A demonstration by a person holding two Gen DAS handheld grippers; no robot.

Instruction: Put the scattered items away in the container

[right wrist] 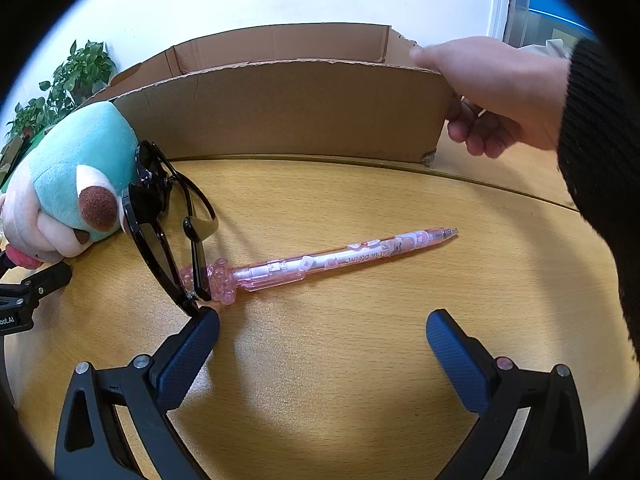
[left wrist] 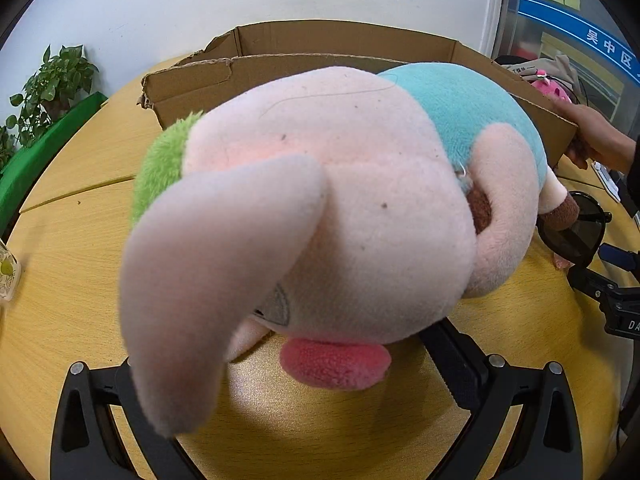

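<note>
A blue sign [left wrist: 600, 46] at the far right carries white Chinese characters "吳中区". The black tool [right wrist: 16, 312] at the left shows letters "ootAI". The print on the pink pen [right wrist: 340, 258] is too small to read.

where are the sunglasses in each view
Left wrist: sunglasses at the far right edge, behind the plush toy's brown foot.
Right wrist: sunglasses left of centre, leaning on the plush toy, over the pink pen.
Shared landmark: cardboard box.

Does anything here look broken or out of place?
Yes. The cardboard box has torn, ragged rims, and a bare hand grips its corner. The sunglasses lie across the pink pen's end.
</note>
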